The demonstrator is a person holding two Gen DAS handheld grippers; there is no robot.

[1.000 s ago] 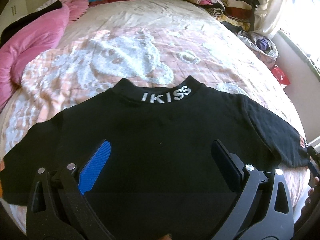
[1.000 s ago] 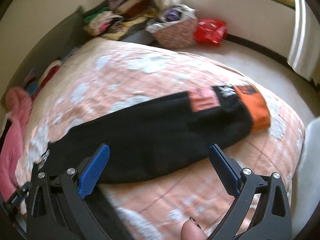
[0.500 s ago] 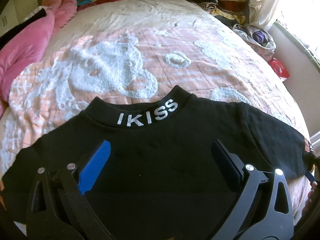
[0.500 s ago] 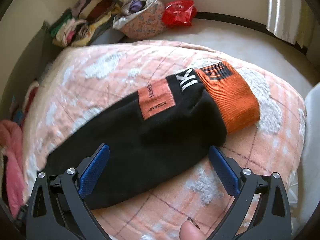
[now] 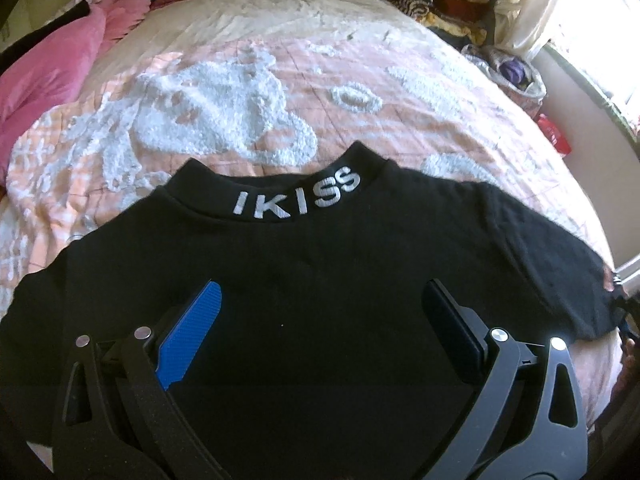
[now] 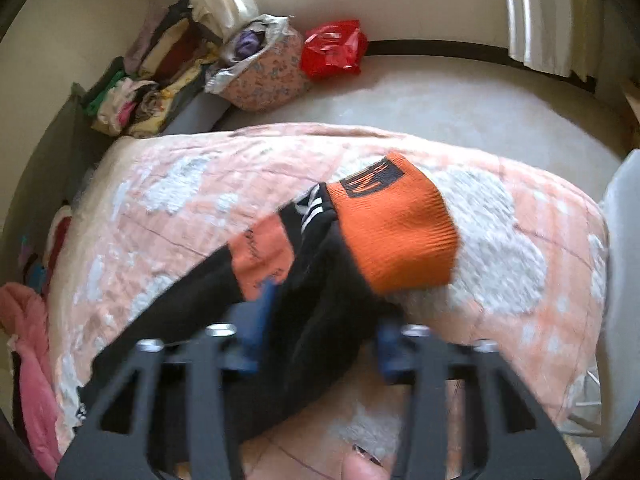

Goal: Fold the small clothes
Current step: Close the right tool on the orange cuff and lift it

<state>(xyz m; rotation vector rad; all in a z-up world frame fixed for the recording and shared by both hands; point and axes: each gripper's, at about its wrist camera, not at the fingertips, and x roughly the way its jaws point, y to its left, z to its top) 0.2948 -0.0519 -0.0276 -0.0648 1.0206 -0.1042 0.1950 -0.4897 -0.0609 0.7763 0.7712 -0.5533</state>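
A small black sweater (image 5: 320, 280) with white "IKISS" lettering (image 5: 296, 196) on the collar lies flat on the bed, sleeves spread. My left gripper (image 5: 320, 304) hovers open and empty over the sweater's chest. In the right wrist view, the sweater's right sleeve (image 6: 312, 300) ends in an orange cuff (image 6: 400, 232) and has an orange patch (image 6: 264, 256). My right gripper (image 6: 320, 320) has its jaws closed in on the bunched sleeve just behind the cuff; the frame is blurred.
The bed has a peach quilt (image 5: 360, 80) with white fluffy patches. A pink blanket (image 5: 48, 68) lies at the left. Folded clothes (image 6: 136, 88), a floral bag (image 6: 264, 76) and a red bag (image 6: 332, 48) sit beyond the bed's far corner.
My right gripper moved along the sleeve toward the cuff and closed from wide open onto the sleeve. My left gripper shifted slightly; it stays open.
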